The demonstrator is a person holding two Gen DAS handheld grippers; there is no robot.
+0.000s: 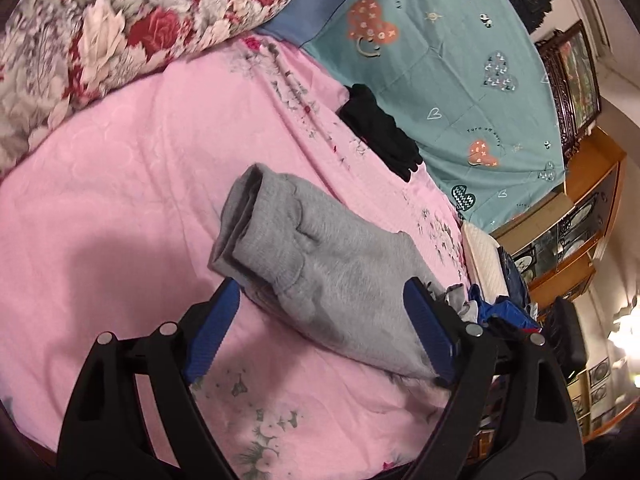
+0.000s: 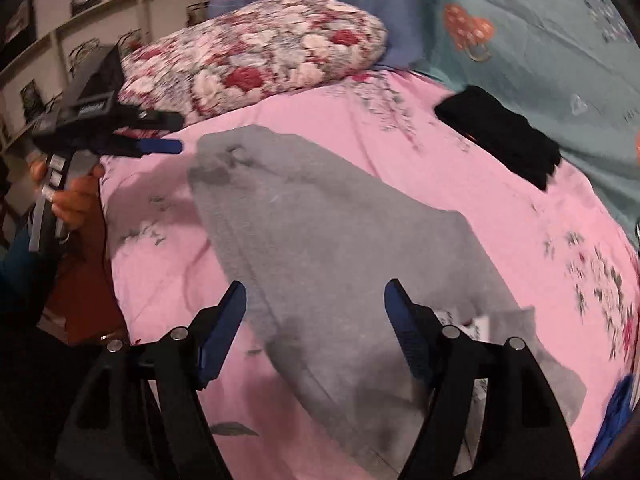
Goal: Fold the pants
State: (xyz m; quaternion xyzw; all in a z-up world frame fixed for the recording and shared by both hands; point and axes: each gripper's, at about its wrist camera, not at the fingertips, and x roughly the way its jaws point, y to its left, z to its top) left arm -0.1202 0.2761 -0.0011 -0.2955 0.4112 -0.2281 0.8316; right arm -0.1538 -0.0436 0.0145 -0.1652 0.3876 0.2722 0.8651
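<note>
Grey sweatpants (image 1: 320,268) lie folded on the pink bedsheet (image 1: 120,184), with the ribbed cuffs at their far end. My left gripper (image 1: 320,292) is open above the sheet, its blue pads on either side of the pants. In the right wrist view the same pants (image 2: 340,240) stretch diagonally across the sheet. My right gripper (image 2: 316,292) is open and hovers over their near part. The left gripper (image 2: 160,146) also shows there at the far left, held in a hand beside the cuffs' end.
A floral pillow (image 1: 120,28) lies at the head of the bed. A folded black garment (image 1: 380,128) rests by the teal quilt (image 1: 460,80). Blue and white clothes (image 1: 496,300) are piled at the bed's right edge. Wooden shelves (image 1: 580,220) stand beyond.
</note>
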